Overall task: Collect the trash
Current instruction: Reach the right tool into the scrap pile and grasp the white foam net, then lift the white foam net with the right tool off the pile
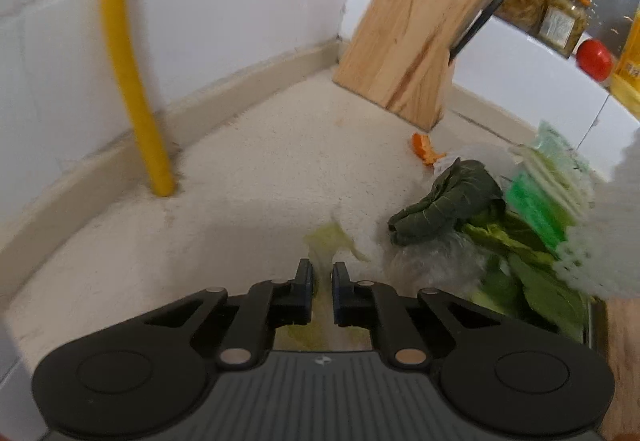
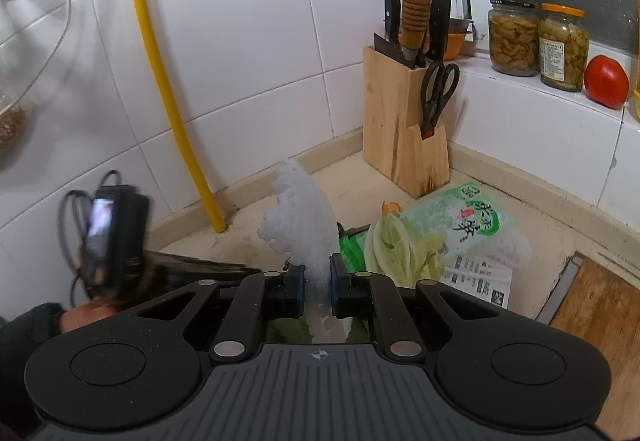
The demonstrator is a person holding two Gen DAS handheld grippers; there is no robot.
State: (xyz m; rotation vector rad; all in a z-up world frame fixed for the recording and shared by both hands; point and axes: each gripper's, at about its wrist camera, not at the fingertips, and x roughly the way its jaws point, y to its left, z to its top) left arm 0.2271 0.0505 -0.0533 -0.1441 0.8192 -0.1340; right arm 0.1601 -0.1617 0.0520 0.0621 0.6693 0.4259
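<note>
The right gripper is clamped on a piece of white foam netting, the kind that wraps fruit, and the netting stands up from between the pads and curls over at its top. Just past it a pale cabbage leaf lies on the counter, touching a green-and-white printed food bag that lies flat beside it. The left gripper has its jaws drawn almost together; a pale lettuce scrap lies on the speckled countertop right at the tips and runs down between the two fingers, though I cannot tell whether the pads are actually pinching it. To that gripper's right sits the pile of trash: a dark wilted green leaf on top of crumpled clear plastic, more green leaves, and the edge of the green bag. A bit of orange peel lies a little farther back, between the pile and the wooden knife block that stands near the tiled corner. A yellow hose runs down the white wall to the counter's back edge. On the ledge beyond the block stand two jars of pickles, with a red tomato just beside them.
</note>
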